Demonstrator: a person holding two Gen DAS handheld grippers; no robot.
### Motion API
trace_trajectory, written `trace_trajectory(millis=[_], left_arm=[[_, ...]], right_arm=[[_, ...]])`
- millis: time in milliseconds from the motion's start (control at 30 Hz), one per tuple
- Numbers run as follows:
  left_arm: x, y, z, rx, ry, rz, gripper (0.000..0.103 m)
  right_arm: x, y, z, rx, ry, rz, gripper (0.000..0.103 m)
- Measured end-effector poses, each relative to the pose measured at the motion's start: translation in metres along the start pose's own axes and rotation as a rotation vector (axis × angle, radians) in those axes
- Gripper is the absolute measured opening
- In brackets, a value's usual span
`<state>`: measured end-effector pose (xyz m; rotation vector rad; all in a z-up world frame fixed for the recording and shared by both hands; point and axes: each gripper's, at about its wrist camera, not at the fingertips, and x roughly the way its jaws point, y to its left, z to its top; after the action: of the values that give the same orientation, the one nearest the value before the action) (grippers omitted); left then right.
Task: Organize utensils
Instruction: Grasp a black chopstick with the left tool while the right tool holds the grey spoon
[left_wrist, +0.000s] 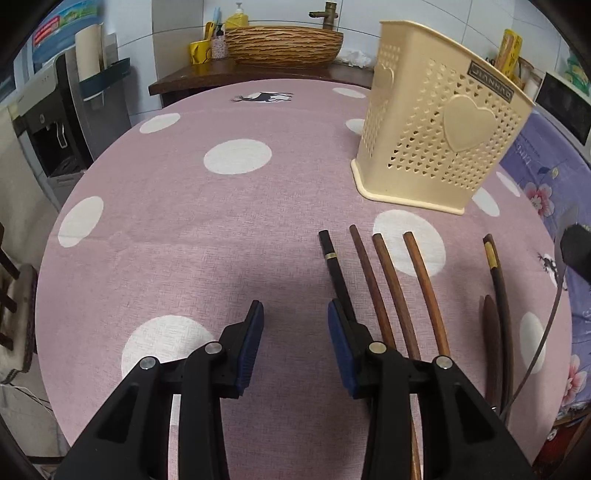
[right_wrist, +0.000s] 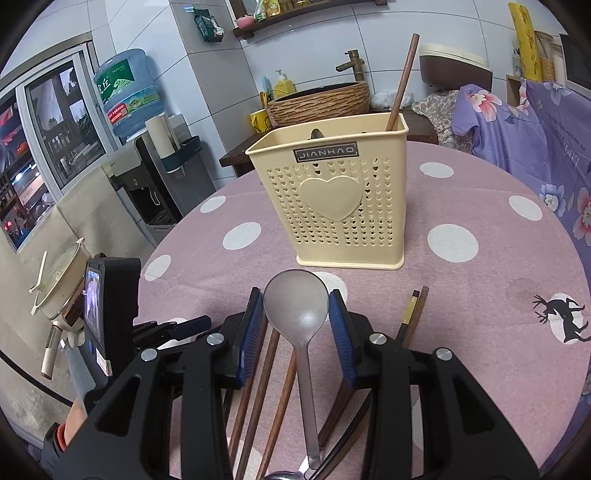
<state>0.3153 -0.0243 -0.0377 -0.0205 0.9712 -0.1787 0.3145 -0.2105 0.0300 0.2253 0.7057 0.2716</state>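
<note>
At the lower middle of the right wrist view, the right gripper (right_wrist: 296, 314) is gripping the metal spoon (right_wrist: 296, 302) by its bowl. Both fingers (right_wrist: 341, 336) are pressing on the sides of the bowl, and the handle is running back toward the camera, above the brown chopsticks (right_wrist: 258, 387) lying on the bench (right_wrist: 480, 295). Holding it by the bowl is probably chosen so that the handle can be going down first into the cream holder (right_wrist: 332, 206), which is standing upright straight ahead at the centre of the frame. One brown chopstick (right_wrist: 403, 81) is already leaning out of the holder at its right end, and a dark tip is showing at the rim near the middle, but I cannot tell what it is.

Low in the left wrist view, the left gripper (left_wrist: 295, 321) is hovering over the pink dotted cloth with its fingers apart and nothing between them. Its right finger is just beside the black chopstick (left_wrist: 334, 266), so I judge it is lining up for that piece. Three more brown chopsticks (left_wrist: 391, 280) are lying side by side to the right of it, all pointing toward the holder, which is making them easy to be picked one by one. Most utensils are not yet sorted.
</note>
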Motion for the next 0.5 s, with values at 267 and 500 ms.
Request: trace_trajectory(millis=[267, 500], left_arm=[[0.003, -0.025, 0.01, 0.046, -0.022, -0.003, 0.037], [0.021, -0.028, 0.022, 0.048, 0.004, 0.028, 0.031]], right_arm=[[-0.004, 0.002, 0.001, -0.003, -0.016, -0.023, 0.037], [-0.008, 0.002, 0.005, -0.009, -0.038, -0.047, 0.037]])
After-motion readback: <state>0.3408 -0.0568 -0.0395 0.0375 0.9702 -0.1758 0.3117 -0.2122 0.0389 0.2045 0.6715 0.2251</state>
